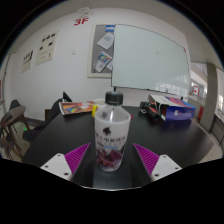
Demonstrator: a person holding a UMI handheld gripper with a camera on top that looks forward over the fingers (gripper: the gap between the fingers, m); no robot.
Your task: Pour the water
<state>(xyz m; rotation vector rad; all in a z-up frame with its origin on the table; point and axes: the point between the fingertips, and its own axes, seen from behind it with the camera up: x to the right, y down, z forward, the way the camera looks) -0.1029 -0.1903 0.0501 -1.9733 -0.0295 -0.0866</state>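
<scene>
A clear plastic bottle with a white cap and a white-and-purple label stands upright on the dark table. It stands between the two fingers of my gripper. The purple pads sit low on either side of the bottle's base, each with a small gap to it. The gripper is open around the bottle, which rests on the table. I see no cup or other vessel for water.
Colourful boxes lie on the table behind the bottle to the left, and more colourful items to the right. A whiteboard covers the far wall. A chair stands at the table's left side.
</scene>
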